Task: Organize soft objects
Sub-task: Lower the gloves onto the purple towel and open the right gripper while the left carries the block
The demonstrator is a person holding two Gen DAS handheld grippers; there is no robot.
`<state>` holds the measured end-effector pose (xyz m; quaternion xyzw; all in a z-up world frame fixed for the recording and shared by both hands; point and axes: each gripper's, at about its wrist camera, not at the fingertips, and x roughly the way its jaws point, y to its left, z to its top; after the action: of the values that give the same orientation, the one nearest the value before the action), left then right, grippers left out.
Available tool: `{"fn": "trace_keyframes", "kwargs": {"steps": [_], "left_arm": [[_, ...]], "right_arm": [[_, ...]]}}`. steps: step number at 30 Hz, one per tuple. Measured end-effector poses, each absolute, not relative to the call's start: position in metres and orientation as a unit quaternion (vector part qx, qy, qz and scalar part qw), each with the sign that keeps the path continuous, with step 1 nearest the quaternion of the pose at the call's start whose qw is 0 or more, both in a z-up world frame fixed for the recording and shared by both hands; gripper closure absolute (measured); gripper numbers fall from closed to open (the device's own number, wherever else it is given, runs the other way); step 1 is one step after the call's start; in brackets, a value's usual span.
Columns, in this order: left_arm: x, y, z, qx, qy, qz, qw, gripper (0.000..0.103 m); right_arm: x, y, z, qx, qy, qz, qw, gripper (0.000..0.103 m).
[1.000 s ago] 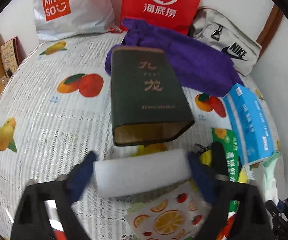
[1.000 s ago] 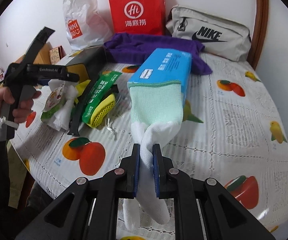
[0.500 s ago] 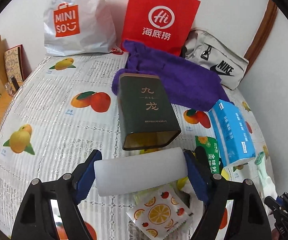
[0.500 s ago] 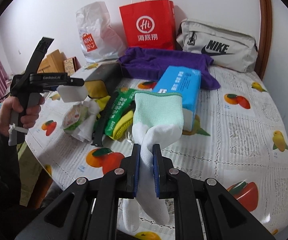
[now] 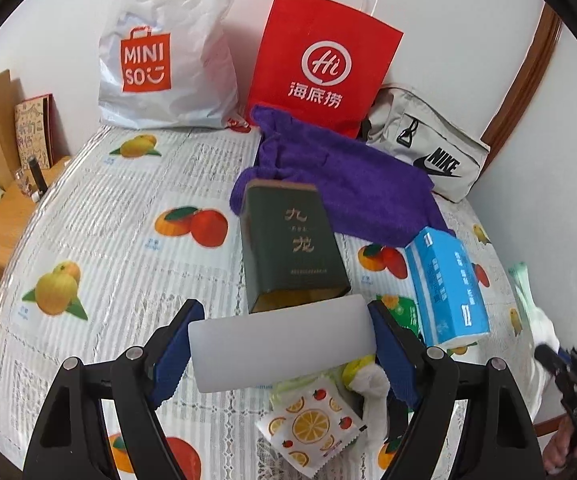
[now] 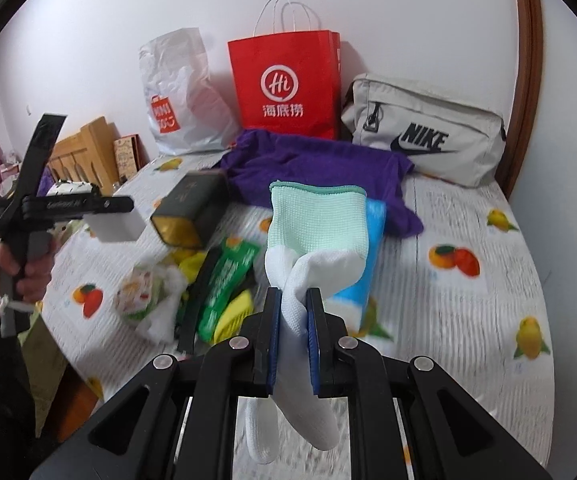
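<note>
Left gripper (image 5: 284, 346): clamped endwise on white foam block (image 5: 282, 350), spanning the jaws. Right gripper (image 6: 293, 340): pinched on white sock (image 6: 308, 240), mint cuff beyond jaws.

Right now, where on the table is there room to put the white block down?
Bare cloth lies left of the dark green tin, toward the Miniso bag. Another free patch sits right of the blue tissue pack, before the Nike bag. The packets beside the tin are crowded.

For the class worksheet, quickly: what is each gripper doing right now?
Left gripper: closed on the white foam block.
Right gripper: closed on the white sock with a green cuff.
</note>
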<state>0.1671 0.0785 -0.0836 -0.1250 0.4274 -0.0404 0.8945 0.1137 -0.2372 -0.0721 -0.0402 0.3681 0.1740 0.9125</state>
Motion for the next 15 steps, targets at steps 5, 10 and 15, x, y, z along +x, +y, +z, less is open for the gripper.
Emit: {"fn": "trace_keyframes", "kwargs": {"steps": [5, 10, 15], "left_arm": [[0.183, 0.074, -0.075, -0.114, 0.427, -0.049, 0.896, 0.022], [0.206, 0.073, -0.064, -0.1, 0.421, -0.049, 0.9, 0.022], [0.235, 0.076, -0.059, -0.095, 0.423, -0.048, 0.9, 0.022]], "right_arm": [[0.158, -0.228, -0.062, -0.047, 0.369, 0.162, 0.914, 0.091], [0.204, -0.222, -0.054, -0.05, 0.366, 0.154, 0.916, 0.091], [0.258, -0.217, -0.053, -0.049, 0.365, 0.146, 0.918, 0.091]]}}
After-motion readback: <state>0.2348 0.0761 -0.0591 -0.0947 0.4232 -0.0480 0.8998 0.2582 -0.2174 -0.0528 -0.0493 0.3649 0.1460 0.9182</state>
